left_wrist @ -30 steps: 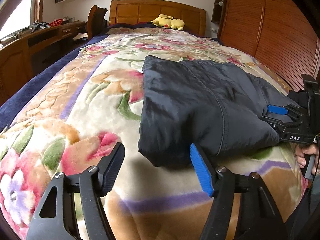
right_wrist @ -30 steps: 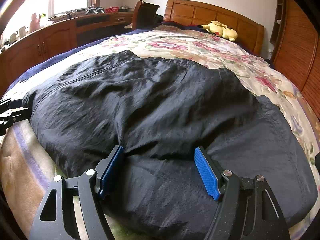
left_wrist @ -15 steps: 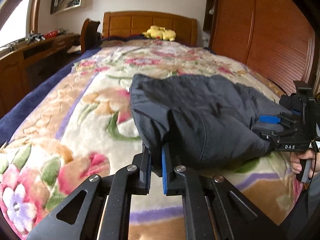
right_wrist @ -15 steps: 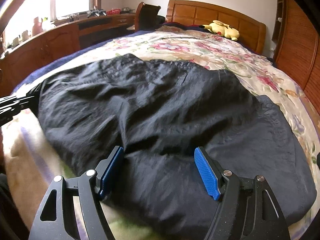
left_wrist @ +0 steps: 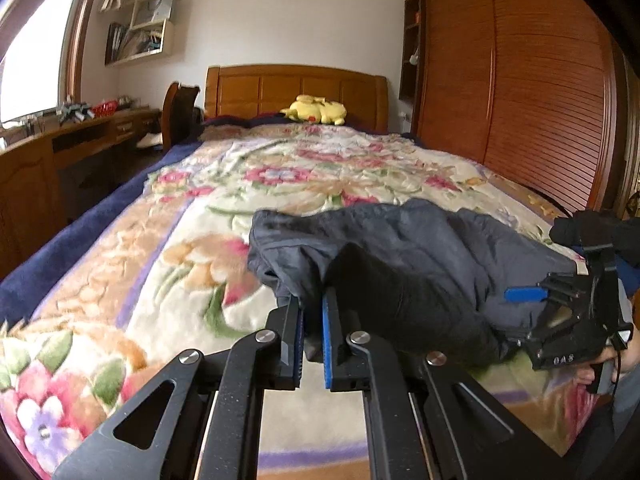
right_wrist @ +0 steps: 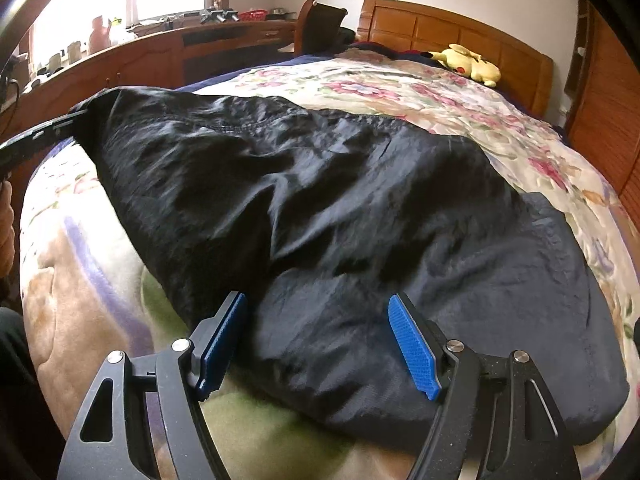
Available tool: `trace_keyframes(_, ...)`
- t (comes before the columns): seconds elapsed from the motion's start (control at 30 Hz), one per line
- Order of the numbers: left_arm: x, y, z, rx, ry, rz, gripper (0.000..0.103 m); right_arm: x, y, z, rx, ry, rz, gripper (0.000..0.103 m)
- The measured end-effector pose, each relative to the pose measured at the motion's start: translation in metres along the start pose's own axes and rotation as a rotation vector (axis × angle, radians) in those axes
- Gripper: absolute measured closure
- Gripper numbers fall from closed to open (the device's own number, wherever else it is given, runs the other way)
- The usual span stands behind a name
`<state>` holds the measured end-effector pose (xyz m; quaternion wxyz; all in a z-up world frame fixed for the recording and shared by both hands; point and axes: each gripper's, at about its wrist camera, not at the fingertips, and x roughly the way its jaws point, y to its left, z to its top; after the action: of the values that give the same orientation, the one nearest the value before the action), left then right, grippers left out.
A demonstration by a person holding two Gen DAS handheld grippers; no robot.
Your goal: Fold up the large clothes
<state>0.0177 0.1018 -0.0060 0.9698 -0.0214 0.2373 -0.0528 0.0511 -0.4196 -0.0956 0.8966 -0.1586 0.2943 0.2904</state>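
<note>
Right now the dark garment [left_wrist: 416, 264] lies across the foot end of the bed, on the floral blanket [left_wrist: 120, 280], w/ its left corner lifted off the blanket and the rest slumped flat toward the right edge. Left gripper [left_wrist: 311, 332] is clenched on that lifted corner: blue pads nearly together, a fold of fabric pinched between them (cloth bunches up just above the fingertips). In the right wrist view the garment [right_wrist: 340, 208] spreads wide over the blanket [right_wrist: 460, 96], wrinkled, its near hem running along the bed's foot edge. Right gripper [right_wrist: 320, 344] is released, fingers spread wide apart over the near hem, one blue pad [right_wrist: 412, 344] resting on or just above the fabric; can't tell if it touches. From the left wrist view the right gripper [left_wrist: 568, 312] shows at the garment's right end, near the bed's right edge, a hand [left_wrist: 608, 364] behind it. Yellow plush toy [left_wrist: 314, 109] sits at the head of the bed against the wooden headboard [left_wrist: 296, 88]. Wooden desk [right_wrist: 160, 52] runs along the left wall, louvered wardrobe [left_wrist: 520, 80] stands beside the right edge.
</note>
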Motion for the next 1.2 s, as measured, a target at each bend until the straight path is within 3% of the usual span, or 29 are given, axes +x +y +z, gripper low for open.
trace_keyframes(0.1, -0.002, -0.014, 0.015, 0.007, -0.018, -0.001, 0.096, -0.009, -0.009, -0.001, 0.024, -0.008, 0.021, 0.028)
trace_keyframes(0.4, -0.005, -0.091, 0.07, 0.123, -0.076, -0.026, 0.097, -0.049, -0.058, -0.017, 0.103, -0.06, -0.098, 0.028)
trace_keyframes(0.57, 0.004, -0.148, 0.089, 0.209, -0.079, -0.088, 0.097, -0.067, -0.081, -0.035, 0.137, -0.07, -0.14, 0.028)
trace_keyframes(0.9, 0.017, -0.242, 0.104, 0.317, -0.034, -0.186, 0.098, -0.094, -0.113, -0.059, 0.222, -0.106, -0.172, 0.028)
trace_keyframes(1.2, 0.021, -0.296, 0.084, 0.401, 0.001, -0.289, 0.098, -0.11, -0.127, -0.077, 0.268, -0.124, -0.19, 0.028)
